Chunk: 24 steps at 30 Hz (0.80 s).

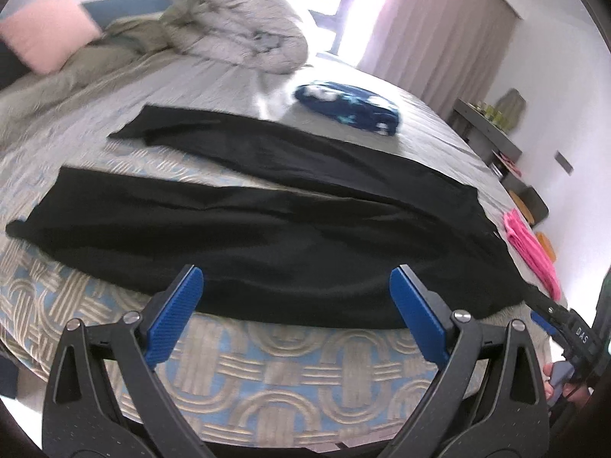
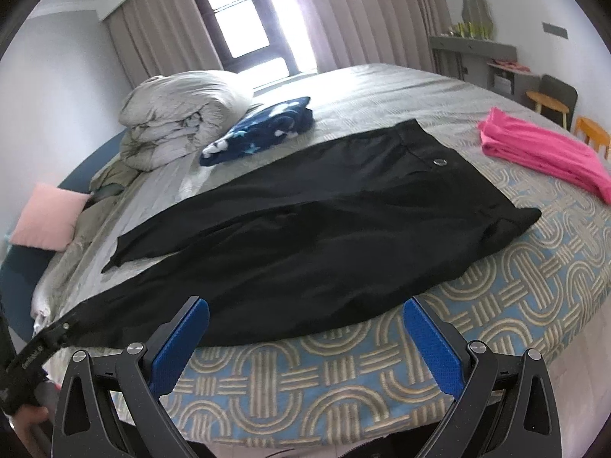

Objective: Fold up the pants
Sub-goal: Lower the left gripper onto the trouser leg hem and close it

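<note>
**A:** Start with the biggest thing. What do I have in front of me?

**B:** I see the bed (image 2: 515, 267), covered near me by a blue spread with beige loop patterns and farther off by a plain grey sheet. It fills both wrist views.

**A:** And the pants?

**B:** The black pants (image 2: 324, 236) lie flat on the bed, spread across it. The waistband with a metal snap button (image 2: 439, 161) is at my right, and the two legs run off to my left, split apart toward the hems. The near leg reaches the patterned edge just ahead of both grippers.

**A:** What else sits on the bed?

**B:** A bundled grey duvet (image 2: 179, 114) at the far side, a folded dark-blue patterned garment (image 2: 263, 129) just beside it, and a folded pink garment (image 2: 542, 152) to the right, apart from the waistband. A pink pillow (image 1: 42, 26) is off at the left end.

**A:** Now my grippers.

**B:** My left gripper (image 1: 296, 305) hangs over the near leg's edge, blue pads wide apart, nothing between them. My right gripper (image 2: 305, 339) is likewise spread wide and empty, just short of the pants' near hem. In the left view, the right gripper shows at the far right margin, near the waist corner; I cannot tell whether it touches the cloth.
</note>
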Motion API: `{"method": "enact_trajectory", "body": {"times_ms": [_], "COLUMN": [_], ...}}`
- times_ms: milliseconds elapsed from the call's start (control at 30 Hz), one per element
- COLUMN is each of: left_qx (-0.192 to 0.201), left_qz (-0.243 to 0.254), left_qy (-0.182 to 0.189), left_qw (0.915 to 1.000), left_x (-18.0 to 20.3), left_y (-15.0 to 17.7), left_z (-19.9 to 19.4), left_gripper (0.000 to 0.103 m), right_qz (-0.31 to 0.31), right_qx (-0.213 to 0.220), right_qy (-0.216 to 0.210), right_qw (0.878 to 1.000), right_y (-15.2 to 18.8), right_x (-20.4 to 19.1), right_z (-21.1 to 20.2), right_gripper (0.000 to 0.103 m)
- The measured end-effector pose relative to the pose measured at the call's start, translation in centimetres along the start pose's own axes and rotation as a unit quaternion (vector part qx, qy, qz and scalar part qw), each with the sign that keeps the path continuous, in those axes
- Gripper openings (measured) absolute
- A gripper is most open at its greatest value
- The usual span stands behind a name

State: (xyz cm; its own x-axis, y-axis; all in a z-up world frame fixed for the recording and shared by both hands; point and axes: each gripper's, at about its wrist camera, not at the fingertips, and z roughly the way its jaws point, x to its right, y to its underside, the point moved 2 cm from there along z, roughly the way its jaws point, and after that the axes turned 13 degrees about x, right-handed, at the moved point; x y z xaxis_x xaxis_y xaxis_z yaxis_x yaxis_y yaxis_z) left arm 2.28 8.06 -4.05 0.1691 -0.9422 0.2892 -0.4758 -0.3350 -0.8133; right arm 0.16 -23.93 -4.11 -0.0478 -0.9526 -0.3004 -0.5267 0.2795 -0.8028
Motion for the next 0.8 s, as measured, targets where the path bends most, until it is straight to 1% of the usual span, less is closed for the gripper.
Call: {"method": "enact_trajectory", "body": {"times_ms": [100,233,333,433,467,567,633,700,800], "left_qx": [-0.006,-0.012,-0.021,-0.033,-0.038,-0.050,-0.052,-0.049,-0.042], "left_qz": [-0.028,-0.073,-0.111,-0.160,-0.169,-0.163,-0.183,-0.208,-0.229], "left_qy": [-0.022,-0.055,-0.071,-0.081,-0.088,-0.109,-0.114,-0.110,-0.110], "left_qw": [0.9993,0.9957,0.9910,0.9832,0.9810,0.9793,0.9750,0.9707,0.9662], "left_x": [-2.7,-6.7,-9.2,-11.7,-12.3,-13.3,-14.8,-16.0,-17.2], "left_y": [-0.2,-0.4,-0.1,0.5,0.8,1.2,1.4,1.4,0.9], "left_z": [0.4,0.6,0.7,0.8,0.8,1.2,1.7,1.7,1.9], "left_gripper": [0.095,0.095,0.095,0.095,0.095,0.095,0.095,0.095,0.095], "right_qz": [0.024,0.047,0.078,0.119,0.135,0.165,0.181,0.189,0.187], "right_qx": [-0.007,-0.007,-0.012,-0.021,-0.025,-0.035,-0.044,-0.052,-0.054], "right_qy": [0.008,0.033,0.048,0.056,0.058,0.058,0.055,0.054,0.055], "right_qw": [1.000,0.998,0.996,0.991,0.989,0.984,0.981,0.979,0.979], "right_y": [-0.2,-0.7,-1.0,-1.0,-0.9,-0.6,-0.4,-0.1,-0.2], "right_x": [1.6,4.1,6.3,8.6,9.3,10.7,11.1,11.4,11.2], "right_z": [0.6,0.9,1.2,1.4,1.5,1.6,1.7,2.1,2.5], "right_gripper": [0.103,0.103,0.103,0.103,0.103,0.103,0.103,0.103,0.103]}}
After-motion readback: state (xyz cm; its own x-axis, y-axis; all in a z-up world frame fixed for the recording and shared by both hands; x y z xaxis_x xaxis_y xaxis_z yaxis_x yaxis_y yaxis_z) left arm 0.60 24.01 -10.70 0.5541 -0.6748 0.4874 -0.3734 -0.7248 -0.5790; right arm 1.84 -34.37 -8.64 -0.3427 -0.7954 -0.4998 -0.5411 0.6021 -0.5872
